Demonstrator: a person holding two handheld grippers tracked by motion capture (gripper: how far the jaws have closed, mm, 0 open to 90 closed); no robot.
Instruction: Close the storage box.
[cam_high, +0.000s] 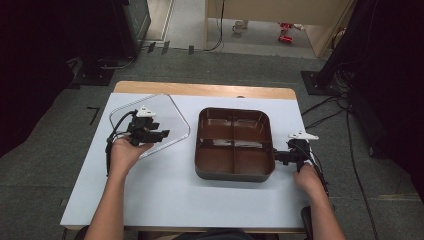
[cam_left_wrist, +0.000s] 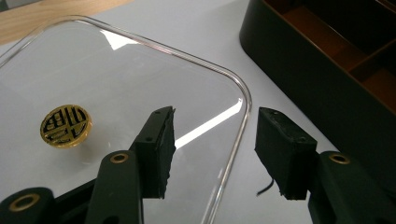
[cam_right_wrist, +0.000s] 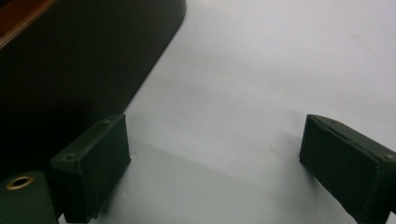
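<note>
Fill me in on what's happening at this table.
A person works with a gripper in each hand. The left gripper straddles the rim of a clear lid lying on the table; its pads aren't visibly pressing yet. The right gripper rests open beside the brown divided tray, holding nothing. The tray is uncovered.

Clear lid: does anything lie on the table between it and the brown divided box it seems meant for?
Nothing visible does. The clear lid, its edge between the left gripper's jaws, lies left of the box, with bare white table between them.
</note>
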